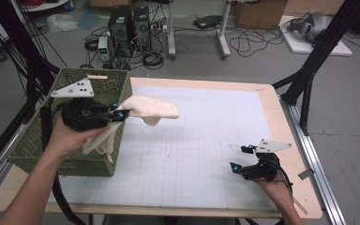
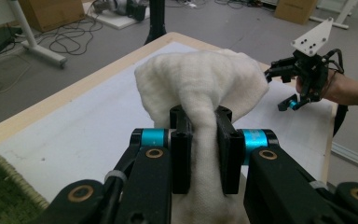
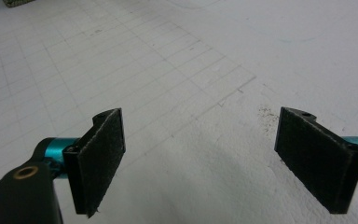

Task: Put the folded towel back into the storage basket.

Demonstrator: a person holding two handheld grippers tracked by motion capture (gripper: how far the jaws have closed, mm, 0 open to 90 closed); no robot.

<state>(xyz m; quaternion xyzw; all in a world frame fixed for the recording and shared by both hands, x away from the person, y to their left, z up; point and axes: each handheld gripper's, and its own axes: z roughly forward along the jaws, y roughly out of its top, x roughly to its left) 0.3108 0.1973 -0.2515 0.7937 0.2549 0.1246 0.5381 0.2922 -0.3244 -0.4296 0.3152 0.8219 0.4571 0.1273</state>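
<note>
High view: left hand-held gripper (image 1: pixel 122 113) clamps a cream cloth (image 1: pixel 152 110), held in the air at the basket's (image 1: pixel 37 145) right edge; one end juts out over the mat (image 1: pixel 206 140), the other hangs down against the basket wall. Looks like the cloth is being carried from basket to tabletop (image 1: pixel 274 117). Right hand-held gripper (image 1: pixel 240 158) sits low near the mat's right front corner, well apart from the cloth. Left gripper view: jaws narrow, pads pinching a bunched fold of the cloth (image 2: pixel 200 88); the rest balloons out ahead, mat (image 2: pixel 74 135) below. The right one (image 2: pixel 284 88) shows farther off, empty. Right gripper view: jaws wide, nothing between the pads (image 3: pixel 100 158), only gridded mat (image 3: pixel 191 84) under them. Step, my read: mid-transfer, not yet laid down. Next calls for lowering the cloth onto open mat, with the right coming in to take a free edge for spreading.
</note>
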